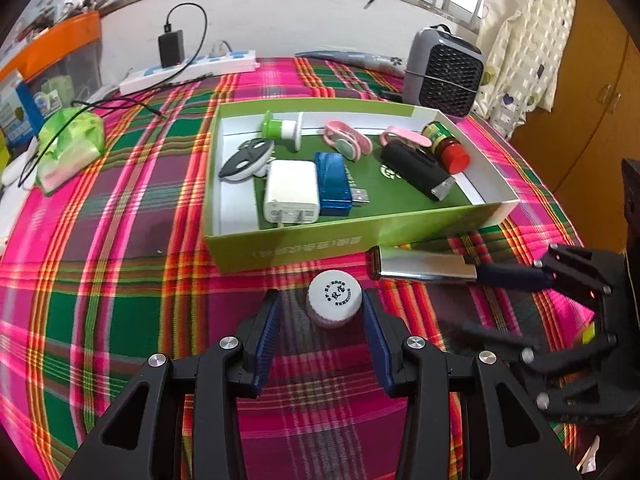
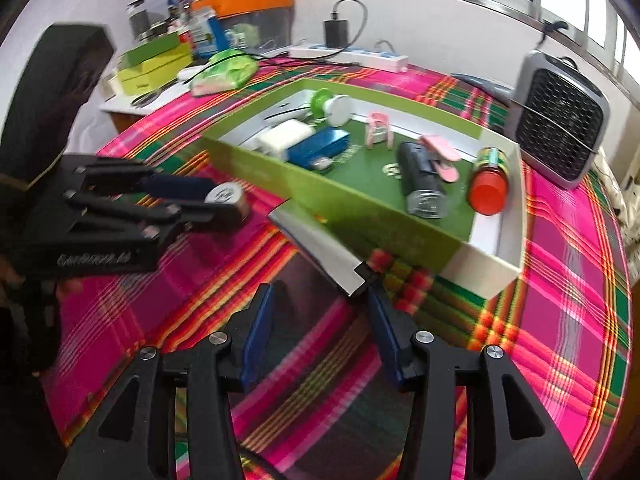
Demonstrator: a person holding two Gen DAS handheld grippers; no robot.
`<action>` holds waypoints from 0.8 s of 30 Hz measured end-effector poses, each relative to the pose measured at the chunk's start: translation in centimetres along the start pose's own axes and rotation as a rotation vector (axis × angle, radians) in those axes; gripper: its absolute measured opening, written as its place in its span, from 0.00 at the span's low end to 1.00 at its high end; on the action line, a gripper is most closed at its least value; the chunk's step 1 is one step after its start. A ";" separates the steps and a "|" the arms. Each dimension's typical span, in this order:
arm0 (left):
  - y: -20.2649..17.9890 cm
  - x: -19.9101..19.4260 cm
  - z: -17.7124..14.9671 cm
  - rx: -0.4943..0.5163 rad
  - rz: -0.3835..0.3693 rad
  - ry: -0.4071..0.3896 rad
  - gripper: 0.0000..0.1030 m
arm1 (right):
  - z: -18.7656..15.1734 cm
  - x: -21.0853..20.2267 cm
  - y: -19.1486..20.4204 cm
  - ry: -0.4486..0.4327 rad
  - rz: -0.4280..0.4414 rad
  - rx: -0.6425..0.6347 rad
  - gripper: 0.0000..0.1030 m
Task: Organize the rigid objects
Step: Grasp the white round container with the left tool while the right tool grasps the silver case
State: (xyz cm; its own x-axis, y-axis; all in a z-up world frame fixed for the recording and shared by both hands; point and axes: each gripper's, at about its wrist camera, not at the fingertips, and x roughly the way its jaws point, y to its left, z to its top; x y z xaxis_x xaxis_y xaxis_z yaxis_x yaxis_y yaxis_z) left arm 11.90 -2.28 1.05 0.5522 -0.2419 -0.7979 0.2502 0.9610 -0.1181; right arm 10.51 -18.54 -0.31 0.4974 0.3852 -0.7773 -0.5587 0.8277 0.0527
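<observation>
The left gripper (image 1: 320,312) stands wide apart over the plaid-covered desk (image 1: 120,280), with a small white-capped bottle (image 1: 334,304) between its blue pads. The right pad touches or nearly touches the cap, while the left pad shows a clear gap, so the bottle is not clamped. From the right wrist view the same bottle (image 2: 226,200) sits at the tips of that gripper, blurred.

The right gripper (image 2: 320,304) is released, its jaws apart and nothing pressed between them. A flat silver metal piece (image 2: 320,248) with a dark end lies on the desk just ahead, its near end touching or just beside the right finger; whether it truly touches cannot be told. In the left wrist view that piece (image 1: 424,266) lies close along the front wall of the green box (image 1: 360,232).

Inside the box lie a white charger (image 1: 292,192), a blue USB device (image 1: 334,184), a black case (image 1: 416,170), a red-capped jar (image 1: 446,144) and pink clips (image 1: 346,142). The right wrist view is motion-blurred, and lettering on the box is unreadable.
</observation>
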 end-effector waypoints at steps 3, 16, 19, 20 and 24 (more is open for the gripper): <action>0.3 0.0 0.0 -0.008 -0.003 -0.001 0.39 | 0.0 0.0 0.9 0.007 0.027 -0.019 0.48; 1.0 -0.1 0.0 -0.017 0.006 -0.005 0.39 | 2.0 0.1 0.5 -0.015 -0.021 -0.025 0.48; 1.2 -0.1 -0.1 -0.021 0.006 -0.006 0.39 | 2.4 1.1 0.7 0.005 -0.017 -0.040 0.48; 1.3 -0.1 -0.1 -0.021 0.005 -0.007 0.39 | 2.4 1.4 0.8 0.013 -0.011 -0.044 0.48; 1.5 -0.1 0.0 -0.024 0.007 -0.009 0.39 | 2.7 2.0 1.2 0.024 -0.005 -0.067 0.48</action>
State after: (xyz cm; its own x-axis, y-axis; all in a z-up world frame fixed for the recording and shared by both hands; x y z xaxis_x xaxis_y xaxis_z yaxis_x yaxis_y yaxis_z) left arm 12.26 -0.79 0.94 0.5612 -0.2362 -0.7933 0.2270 0.9656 -0.1269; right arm 12.65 -15.65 -0.12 0.4847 0.3706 -0.7923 -0.5996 0.8003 0.0075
